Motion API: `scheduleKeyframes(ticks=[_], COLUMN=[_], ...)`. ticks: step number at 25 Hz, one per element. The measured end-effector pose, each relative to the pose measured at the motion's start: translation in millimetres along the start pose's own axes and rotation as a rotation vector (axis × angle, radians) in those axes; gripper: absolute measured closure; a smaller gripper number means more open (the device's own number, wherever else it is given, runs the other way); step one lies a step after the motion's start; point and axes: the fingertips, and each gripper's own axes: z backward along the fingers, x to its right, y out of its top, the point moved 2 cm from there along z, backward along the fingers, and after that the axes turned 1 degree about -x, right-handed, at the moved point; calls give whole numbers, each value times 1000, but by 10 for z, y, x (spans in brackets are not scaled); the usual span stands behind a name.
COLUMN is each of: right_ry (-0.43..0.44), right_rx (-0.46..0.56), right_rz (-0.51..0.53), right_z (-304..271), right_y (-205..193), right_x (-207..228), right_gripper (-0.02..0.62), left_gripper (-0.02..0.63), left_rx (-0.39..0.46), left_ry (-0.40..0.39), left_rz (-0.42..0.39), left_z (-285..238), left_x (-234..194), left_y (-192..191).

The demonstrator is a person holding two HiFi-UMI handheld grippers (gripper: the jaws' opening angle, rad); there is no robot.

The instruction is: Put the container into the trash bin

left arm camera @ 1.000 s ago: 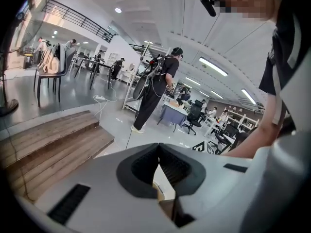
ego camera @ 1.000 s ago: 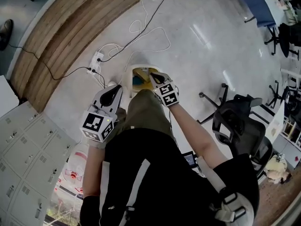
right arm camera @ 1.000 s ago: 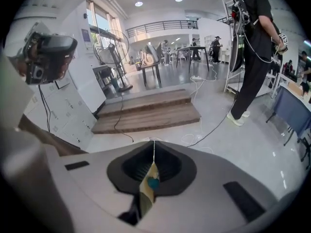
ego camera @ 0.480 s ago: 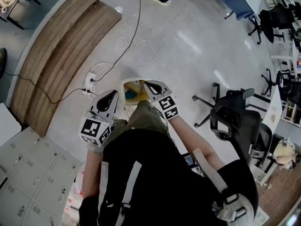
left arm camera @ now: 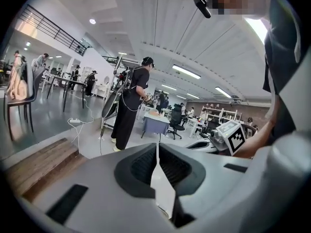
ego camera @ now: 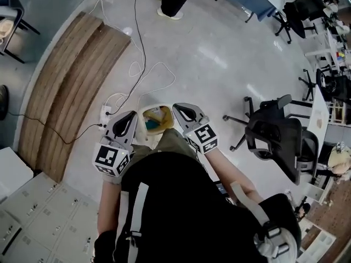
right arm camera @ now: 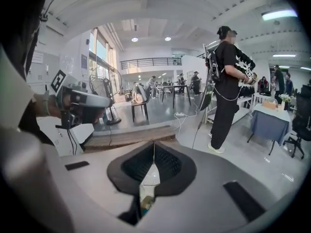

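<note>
The 2 arms reach forward and down. Left claw [ego camera: 129, 117] and right claw [ego camera: 181, 108] are clenched and empty, flanking the trash bin [ego camera: 143, 113] on the floor. The yellow container [ego camera: 157, 114] lies inside.

Light grey left claw [ego camera: 130, 116] and right claw [ego camera: 180, 108], black-padded, black-and-white square markers [ego camera: 112, 159] on both. Cream trash bin [ego camera: 141, 118], yellow and teal inside. Glossy pale grey floor [ego camera: 219, 64]; brown wood-grain platform [ego camera: 71, 81] at upper left; black chair [ego camera: 277, 141] at right.
</note>
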Motion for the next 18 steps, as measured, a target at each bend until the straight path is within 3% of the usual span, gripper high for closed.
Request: scheduleKeyframes(ticks=[18], right_ry=[-175], right_rx=[244], right_rz=[-19], right_z=[865], right_y=[872], right_x=[4], right_gripper=[577], left_gripper=[597], left_rx=[91], left_ry=[-137], left_rz=[-136], left_z=[21], left_x=[190], left_y=[756])
